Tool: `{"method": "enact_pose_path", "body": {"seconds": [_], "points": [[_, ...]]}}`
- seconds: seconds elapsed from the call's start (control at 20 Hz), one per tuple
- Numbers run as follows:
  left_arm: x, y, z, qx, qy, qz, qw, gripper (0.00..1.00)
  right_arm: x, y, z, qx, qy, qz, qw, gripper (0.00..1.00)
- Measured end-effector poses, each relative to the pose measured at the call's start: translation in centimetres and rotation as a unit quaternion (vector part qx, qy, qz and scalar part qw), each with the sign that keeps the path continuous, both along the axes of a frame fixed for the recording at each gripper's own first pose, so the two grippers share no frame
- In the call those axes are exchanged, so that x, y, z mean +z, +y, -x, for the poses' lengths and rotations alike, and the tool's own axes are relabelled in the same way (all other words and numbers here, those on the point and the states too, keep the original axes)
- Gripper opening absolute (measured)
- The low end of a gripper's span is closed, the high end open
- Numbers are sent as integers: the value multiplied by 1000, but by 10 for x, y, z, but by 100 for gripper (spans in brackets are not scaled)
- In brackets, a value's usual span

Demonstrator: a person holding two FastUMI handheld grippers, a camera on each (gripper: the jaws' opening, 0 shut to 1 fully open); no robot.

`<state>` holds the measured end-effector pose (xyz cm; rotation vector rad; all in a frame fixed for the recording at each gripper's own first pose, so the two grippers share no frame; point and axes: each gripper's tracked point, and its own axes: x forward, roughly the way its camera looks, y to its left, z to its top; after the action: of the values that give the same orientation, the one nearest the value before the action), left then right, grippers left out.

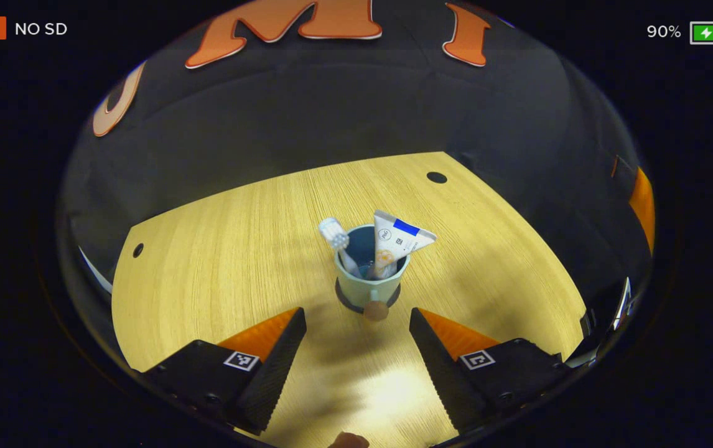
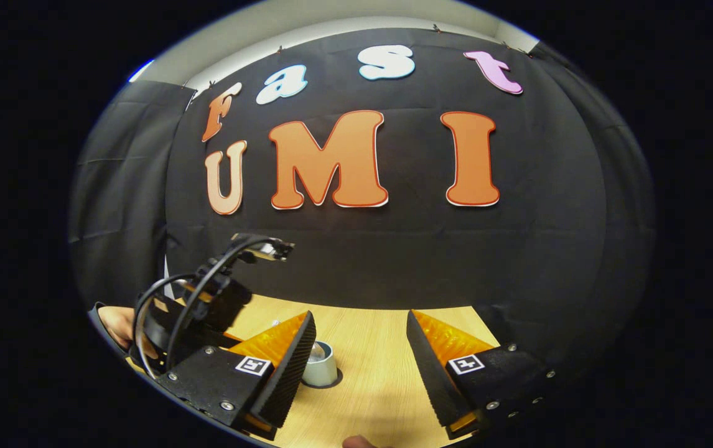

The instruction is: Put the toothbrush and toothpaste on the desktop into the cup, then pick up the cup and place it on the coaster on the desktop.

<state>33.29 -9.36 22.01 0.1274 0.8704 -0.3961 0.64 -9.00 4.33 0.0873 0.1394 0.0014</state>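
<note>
Standing on its coaster [image 1: 347,305], the cup [image 1: 370,283] faces both hand-held grippers, gaping wide, empty.

a recording booth: black cloth wall [image 2: 394,249] behind a bare wooden desktop [image 1: 219,249].

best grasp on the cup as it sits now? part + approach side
Grip the cup across its lower body, below the rim, coming in level from the left gripper side with open fingers straddling it. The toothbrush and toothpaste stick out the top, so a top-down grab looks blocked. It already sits on the coaster.
</note>
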Motion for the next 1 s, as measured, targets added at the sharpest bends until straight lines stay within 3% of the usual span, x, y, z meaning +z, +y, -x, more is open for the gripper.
{"method": "enact_pose_path", "body": {"seconds": [0.15,0.35,0.65,1.0], "points": [[33,10,-12,21,-65,4,998,100,7,7,1,-5,-11,8,1000,88],[40,10,-23,47,-141,5,989,100,16,25,8,-4,-24,16,1000,88],[55,13,-18,120,-266,23,956,100,22,48,11,-3,-35,21,999,88],[62,22,-18,156,-342,65,924,99,29,72,14,7,-70,7,997,88]]}}
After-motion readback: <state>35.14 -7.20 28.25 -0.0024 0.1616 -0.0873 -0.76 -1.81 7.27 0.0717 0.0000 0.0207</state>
